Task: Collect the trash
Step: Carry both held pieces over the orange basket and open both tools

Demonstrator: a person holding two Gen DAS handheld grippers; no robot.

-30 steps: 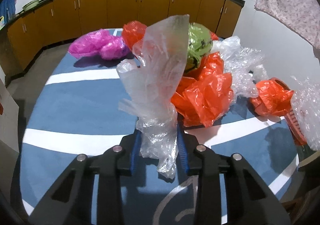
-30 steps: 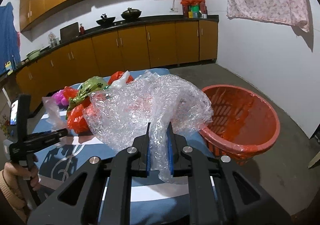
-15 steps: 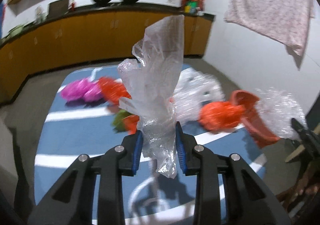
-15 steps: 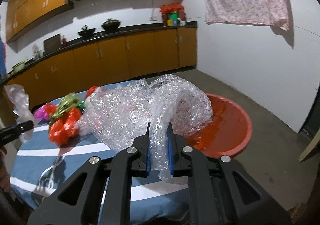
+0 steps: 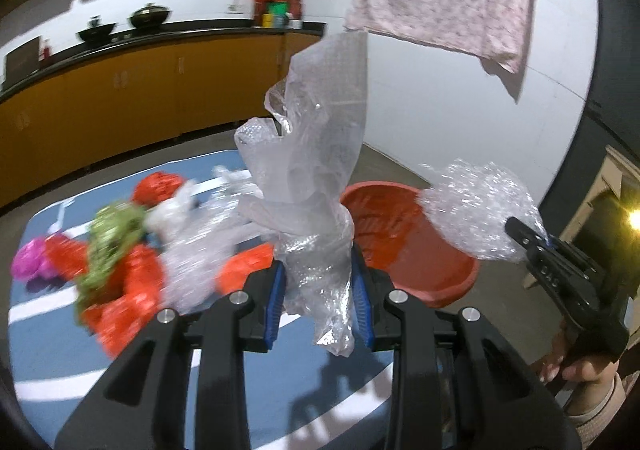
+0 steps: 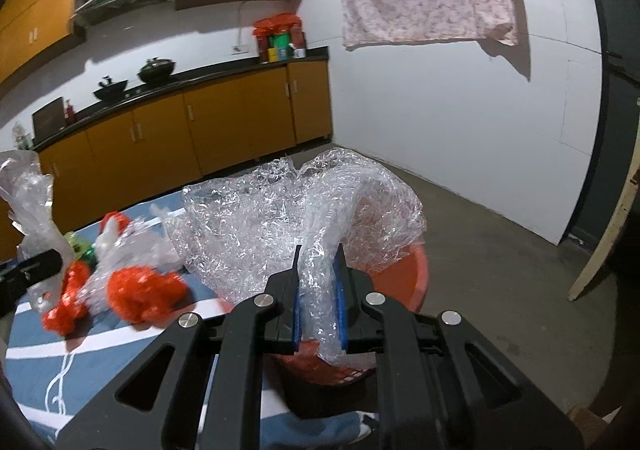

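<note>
My left gripper is shut on a clear plastic bag that stands up between its blue pads, held above the blue table. My right gripper is shut on a crumpled sheet of bubble wrap and holds it over the red basket. The basket also shows in the left wrist view, with the right gripper and its bubble wrap over its right rim. Red, green, pink and clear bags lie on the table.
The table has a blue cloth with white stripes. The red basket stands on the grey floor at the table's right end. Wooden kitchen cabinets run along the back wall. A pale chair leg stands at the right.
Both grippers swung right toward the red basket with their loads. The bubble wrap now hangs over the basket; the clear bag has come closer to it.
</note>
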